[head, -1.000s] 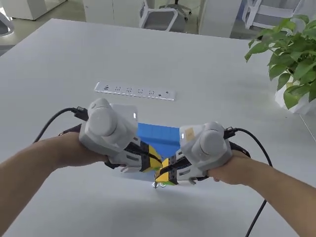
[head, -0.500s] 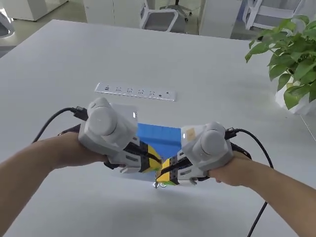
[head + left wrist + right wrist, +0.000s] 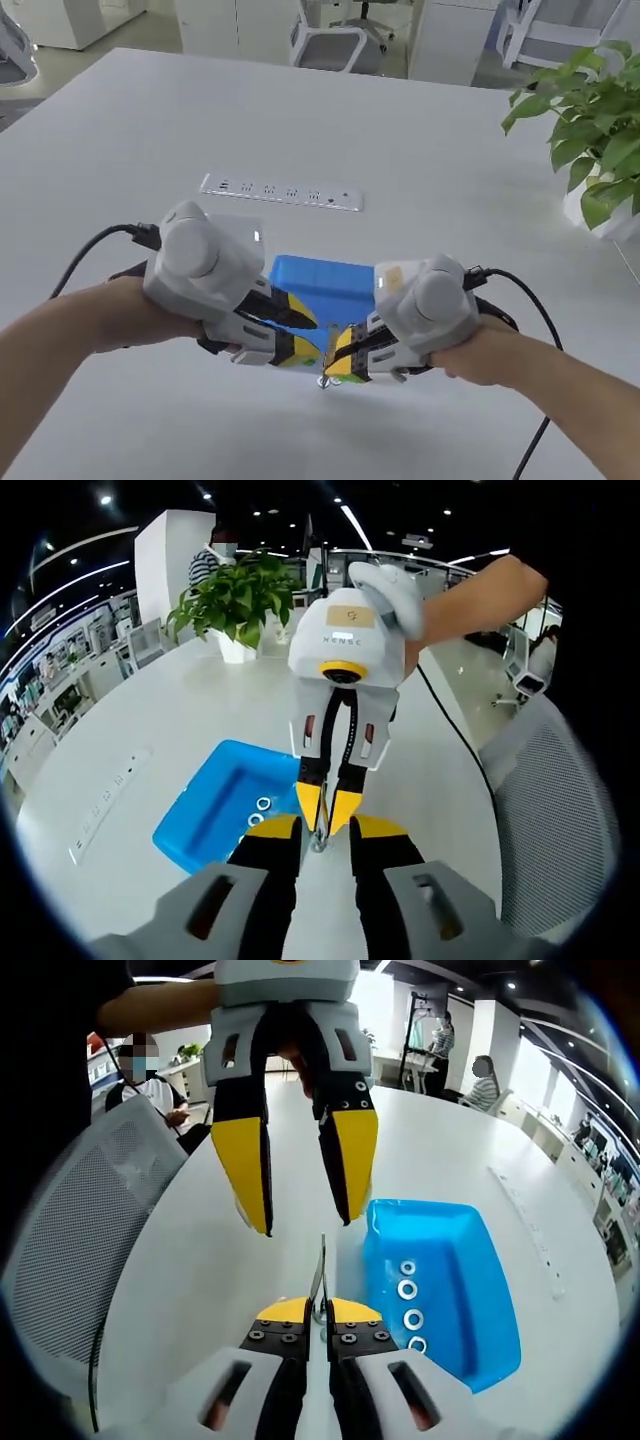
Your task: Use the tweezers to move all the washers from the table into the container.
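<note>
The blue container (image 3: 325, 282) lies on the white table, just behind my two grippers, which face each other tip to tip. It holds several washers (image 3: 407, 1288), two of which show as washers (image 3: 262, 804) in the left gripper view. My right gripper (image 3: 320, 1310) is shut on thin metal tweezers (image 3: 320, 1265), whose points reach down to the table (image 3: 322, 381). My left gripper (image 3: 328, 825) is open, its yellow jaws spread either side of the right gripper's tips (image 3: 322, 810). Whether the tweezers hold a washer is too small to tell.
A white power strip (image 3: 280, 190) lies on the table beyond the container. A potted green plant (image 3: 590, 120) stands at the right edge. Mesh office chairs (image 3: 335, 40) and seated people surround the table. Cables trail from both grippers.
The head camera has shifted slightly. The left gripper's jaws look spread a little wider and sit a touch further left. The right gripper still holds the tweezers at the same spot.
</note>
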The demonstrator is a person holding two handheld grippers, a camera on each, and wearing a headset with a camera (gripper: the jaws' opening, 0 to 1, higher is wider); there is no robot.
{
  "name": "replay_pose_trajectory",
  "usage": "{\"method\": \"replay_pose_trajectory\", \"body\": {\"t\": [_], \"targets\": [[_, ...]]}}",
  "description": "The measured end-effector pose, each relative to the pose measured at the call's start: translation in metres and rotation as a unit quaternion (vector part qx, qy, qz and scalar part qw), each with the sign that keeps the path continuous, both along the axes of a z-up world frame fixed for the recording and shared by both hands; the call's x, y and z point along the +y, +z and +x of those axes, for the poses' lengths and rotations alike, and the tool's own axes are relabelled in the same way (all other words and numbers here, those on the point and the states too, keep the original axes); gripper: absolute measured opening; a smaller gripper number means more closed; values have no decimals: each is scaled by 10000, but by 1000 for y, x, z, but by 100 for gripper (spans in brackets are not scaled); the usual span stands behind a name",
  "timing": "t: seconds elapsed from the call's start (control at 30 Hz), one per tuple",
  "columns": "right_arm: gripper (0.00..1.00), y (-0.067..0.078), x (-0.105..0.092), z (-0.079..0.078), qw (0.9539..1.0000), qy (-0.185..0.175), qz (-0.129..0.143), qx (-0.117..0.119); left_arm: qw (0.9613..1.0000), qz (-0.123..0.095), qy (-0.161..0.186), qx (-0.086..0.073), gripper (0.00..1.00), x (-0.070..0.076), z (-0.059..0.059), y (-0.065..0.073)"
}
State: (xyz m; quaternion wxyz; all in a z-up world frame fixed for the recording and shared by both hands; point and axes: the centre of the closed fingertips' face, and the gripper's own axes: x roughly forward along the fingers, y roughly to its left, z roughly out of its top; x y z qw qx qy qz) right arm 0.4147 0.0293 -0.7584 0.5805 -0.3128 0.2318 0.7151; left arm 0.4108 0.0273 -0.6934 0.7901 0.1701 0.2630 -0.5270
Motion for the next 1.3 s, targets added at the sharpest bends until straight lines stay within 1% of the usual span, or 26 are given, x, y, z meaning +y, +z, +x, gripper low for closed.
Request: {"method": "replay_pose_trajectory", "body": {"t": [0.07,0.1,0.17,0.23,0.37,0.53,0.63,0.7,0.8,0.87,1.03,1.13,1.2,1.3], "targets": [[6,1,0,-1,10000,4,-2,-14,9999,-83,76,60,31,0,-3,2],[6,2,-1,0,10000,1,5,-34,9999,-104,81,59,35,0,-5,3],[6,5,0,-1,10000,-4,30,-21,9999,-113,115,59,38,1,-8,4],[6,7,0,-1,10000,10,31,-43,9997,-135,164,103,41,2,-10,3],[6,16,1,-3,10000,-5,70,-44,9994,-211,232,162,52,5,-17,4],[6,26,0,-3,9999,-53,98,-48,9988,-317,300,243,60,8,-26,7],[6,34,-1,-3,9999,-75,121,-45,9984,-382,352,236,65,10,-30,11],[6,38,-2,-2,9999,-71,133,-83,9981,-413,388,247,67,10,-32,12],[6,47,-2,-2,9998,-52,164,-120,9976,-471,454,209,73,11,-34,14],[6,52,-2,-1,9997,-37,168,-149,9975,-477,468,219,76,12,-36,15],[6,65,-1,4,9995,-26,230,-224,9969,-522,538,240,82,15,-39,17],[6,73,1,11,9992,-30,268,-286,9961,-576,618,241,86,17,-38,18],[6,76,2,15,9990,-37,287,-326,9958,-595,655,232,89,18,-38,19],[6,79,4,21,9988,-43,315,-360,9950,-654,712,264,92,20,-39,20]]}}
